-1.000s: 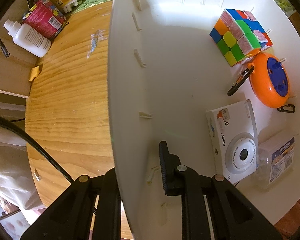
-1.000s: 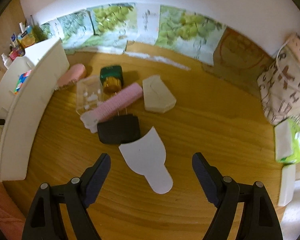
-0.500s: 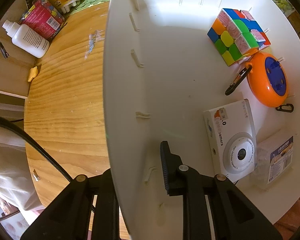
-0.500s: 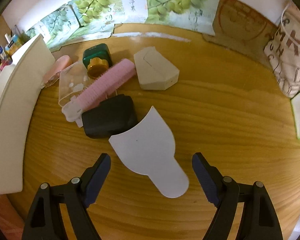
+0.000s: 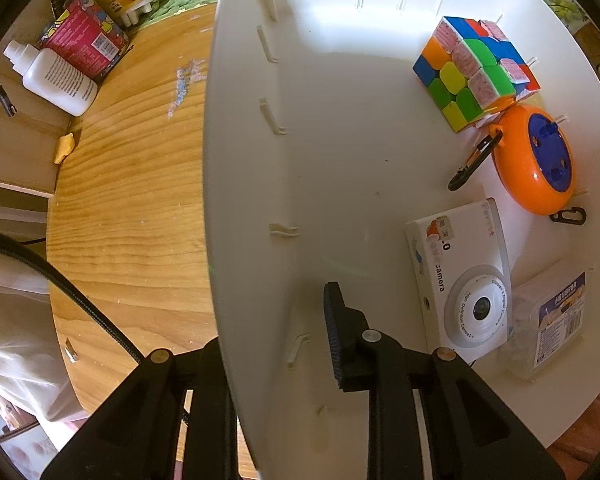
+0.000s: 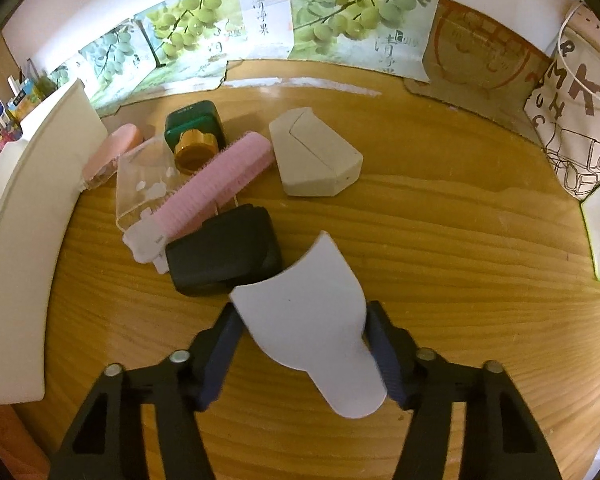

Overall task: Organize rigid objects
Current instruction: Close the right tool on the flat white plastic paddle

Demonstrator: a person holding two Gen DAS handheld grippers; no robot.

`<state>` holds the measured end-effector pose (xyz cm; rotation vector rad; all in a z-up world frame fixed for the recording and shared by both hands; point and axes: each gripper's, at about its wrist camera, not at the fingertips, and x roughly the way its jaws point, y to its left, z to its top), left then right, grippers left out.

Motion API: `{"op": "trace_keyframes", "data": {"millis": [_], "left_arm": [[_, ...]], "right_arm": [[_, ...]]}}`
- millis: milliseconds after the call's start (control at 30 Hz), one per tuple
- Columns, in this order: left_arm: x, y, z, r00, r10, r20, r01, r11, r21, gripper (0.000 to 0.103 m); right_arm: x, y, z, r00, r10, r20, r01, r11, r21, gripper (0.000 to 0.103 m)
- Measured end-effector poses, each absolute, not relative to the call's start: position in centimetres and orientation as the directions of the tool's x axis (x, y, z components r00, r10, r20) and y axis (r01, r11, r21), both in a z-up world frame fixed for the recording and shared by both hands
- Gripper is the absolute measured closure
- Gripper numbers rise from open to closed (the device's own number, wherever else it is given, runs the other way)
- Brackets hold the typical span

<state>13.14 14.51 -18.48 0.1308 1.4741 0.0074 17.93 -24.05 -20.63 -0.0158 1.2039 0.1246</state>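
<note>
The sorting looks partly done. In the left wrist view, four things already lie in the white bin (image 5: 340, 128), all along its right-hand side: a colour cube (image 5: 476, 72) toward the far corner, an orange reel (image 5: 534, 160) just beside it, a white toy camera (image 5: 460, 276) nearer, and a clear packet box (image 5: 552, 312) against the right wall near the near corner. The rest of the bin floor is bare. The left gripper (image 5: 276, 340) straddles the bin's left wall, one finger inside and one outside; its jaws are easing open a little, and the inner pad seems to stand just off the wall, so I read it as released rather than clamped. On the wooden table (image 6: 460, 240) a cluster is left to move: a green bottle (image 6: 194, 132), a pink roller brush (image 6: 216, 184), a clear case (image 6: 140, 184), a pink clip (image 6: 112, 152) against the bin's outer wall, a beige wedge box (image 6: 316, 156) and a black case (image 6: 224, 252). Nearest the table's near edge lies a flat white scraper (image 6: 312, 320), its broad end touching the black case. The right gripper (image 6: 304, 344) is closing around it, pads at both edges of the blade, apparently just touching; no lift is evident.
</note>
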Motion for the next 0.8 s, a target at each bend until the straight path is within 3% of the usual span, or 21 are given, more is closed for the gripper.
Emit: {"op": "trace_keyframes", "data": {"millis": [800], "left_arm": [[13.0,13.9,-18.4,0.088,0.080,-0.993,0.124,0.988,0.091,0.077]], "right_arm": [[13.4,-21.8,-19.4,0.416,-0.017,-0.909,0.259,0.961,0.100,0.044]]}}
